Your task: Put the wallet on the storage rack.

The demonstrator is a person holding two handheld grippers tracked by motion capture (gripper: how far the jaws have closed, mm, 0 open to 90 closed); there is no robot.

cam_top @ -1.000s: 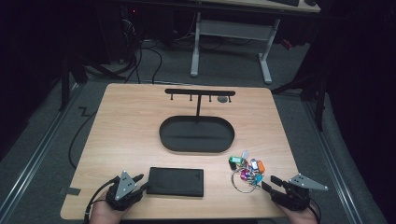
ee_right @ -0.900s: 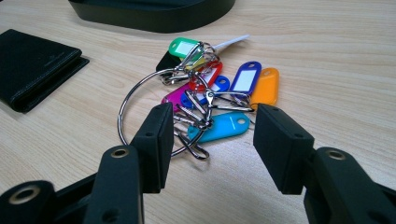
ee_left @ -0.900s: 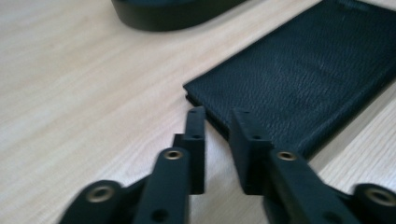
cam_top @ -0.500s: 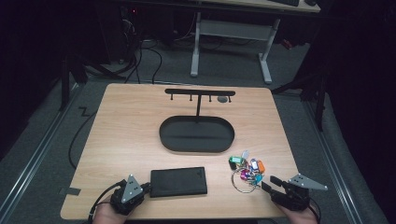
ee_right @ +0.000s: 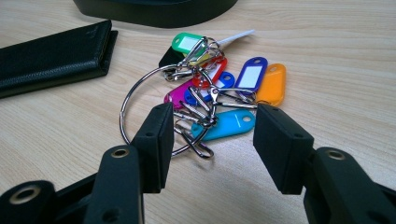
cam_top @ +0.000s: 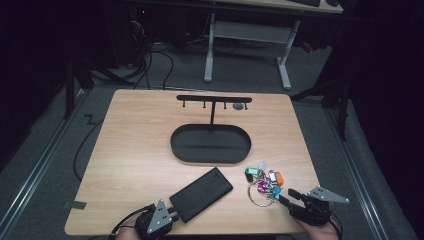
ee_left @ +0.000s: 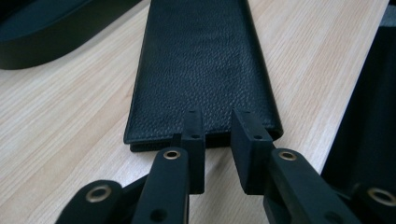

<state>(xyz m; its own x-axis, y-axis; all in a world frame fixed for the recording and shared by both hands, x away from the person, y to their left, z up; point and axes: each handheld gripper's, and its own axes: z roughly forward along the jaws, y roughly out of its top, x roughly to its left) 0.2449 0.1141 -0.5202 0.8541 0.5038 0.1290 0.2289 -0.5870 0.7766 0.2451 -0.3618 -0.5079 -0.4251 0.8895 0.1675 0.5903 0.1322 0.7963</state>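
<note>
Wallet [cam_top: 201, 194], black grained leather, one only, lies flat on the table [cam_top: 135, 140] on the near side of the black oval tray [cam_top: 172, 145], just off the tray's near rim and apart from it. Its long axis runs on a slant: the far end points up toward the tray, the near short end points down and away from it, straight at the left claw [cam_top: 175, 216]. In the left gripper view the wallet [ee_left: 201, 70] stretches directly ahead along the claw's own line, so the claw [ee_left: 217, 135] meets it end-on, tips at the near short edge. The jaws have just been opening and stand a narrow slot apart. Nothing sits between the pads, which press on nothing, and the wallet's edge lies at or just under the tips; whether they touch the leather I cannot tell. Judgement: any coming grip turns on this end-on line-up, since only the thin short edge is offered. The left hand is plainly the nearer one. The right claw [cam_top: 285, 196] sits to the near right of the tray, well apart from the wallet, jaws partly spread and empty, pointed at the key ring [cam_top: 264, 184]. In the right gripper view that ring [ee_right: 210, 93] lies just beyond the claw [ee_right: 210, 140], not between the pads. Count: one wallet, one tray, one large steel ring carrying at least seven coloured tags, one hanger stand [cam_top: 214, 99] rising at the tray's far side, two claws.
</note>
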